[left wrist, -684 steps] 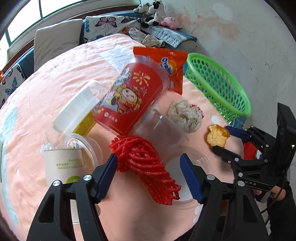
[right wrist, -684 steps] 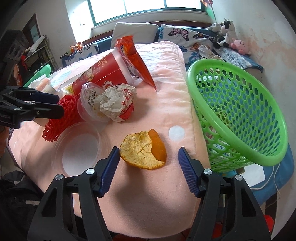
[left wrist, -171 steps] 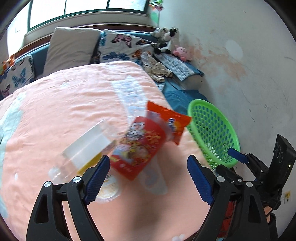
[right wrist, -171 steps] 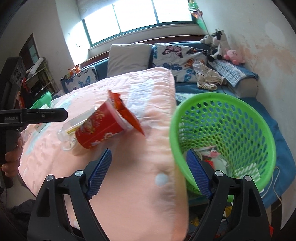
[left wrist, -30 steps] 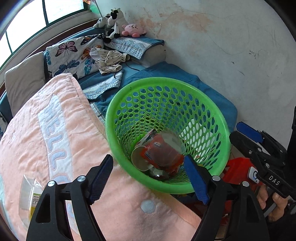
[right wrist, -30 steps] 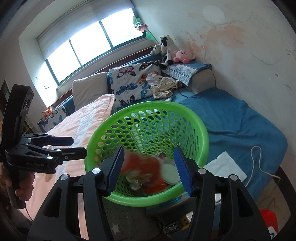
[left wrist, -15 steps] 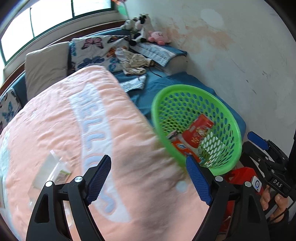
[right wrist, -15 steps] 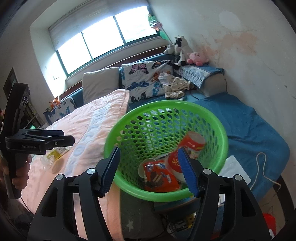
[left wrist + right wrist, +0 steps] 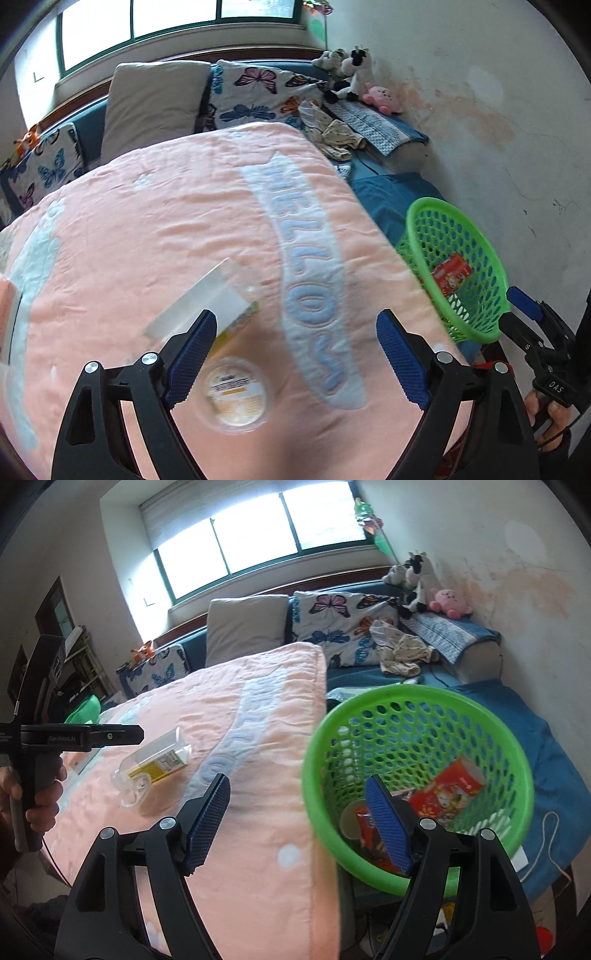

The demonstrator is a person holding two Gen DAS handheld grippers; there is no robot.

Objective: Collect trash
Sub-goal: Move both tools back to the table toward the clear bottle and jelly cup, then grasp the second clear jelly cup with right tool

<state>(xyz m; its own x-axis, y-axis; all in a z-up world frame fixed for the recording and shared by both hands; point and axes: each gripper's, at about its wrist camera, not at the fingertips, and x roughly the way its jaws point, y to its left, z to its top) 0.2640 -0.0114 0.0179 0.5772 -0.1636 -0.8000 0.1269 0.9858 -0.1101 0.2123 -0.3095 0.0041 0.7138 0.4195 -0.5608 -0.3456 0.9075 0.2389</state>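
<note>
A clear plastic box [image 9: 201, 302] with a yellow label and a round clear lidded cup [image 9: 236, 397] lie on the pink blanket [image 9: 147, 229]. My left gripper [image 9: 291, 363] is open and empty, just above the cup. The box also shows in the right wrist view [image 9: 157, 762]. The green basket [image 9: 417, 701] holds a red cup [image 9: 448, 792] and an orange snack bag [image 9: 365, 825]. My right gripper [image 9: 297, 821] is open and empty, over the blanket's edge beside the basket. The basket also shows in the left wrist view [image 9: 491, 258].
Pillows [image 9: 155, 99] and butterfly cushions [image 9: 258, 92] line the back under the window. Plush toys [image 9: 417, 572] sit by the stained wall. Clothes [image 9: 402, 653] lie on the blue bed cover [image 9: 561, 760] behind the basket. A white cable [image 9: 550, 845] trails at the right.
Both grippers swung left, from the basket back over the blanket. The left gripper came down over the clear box and the lidded cup. The red cup and snack bag lie in the basket.
</note>
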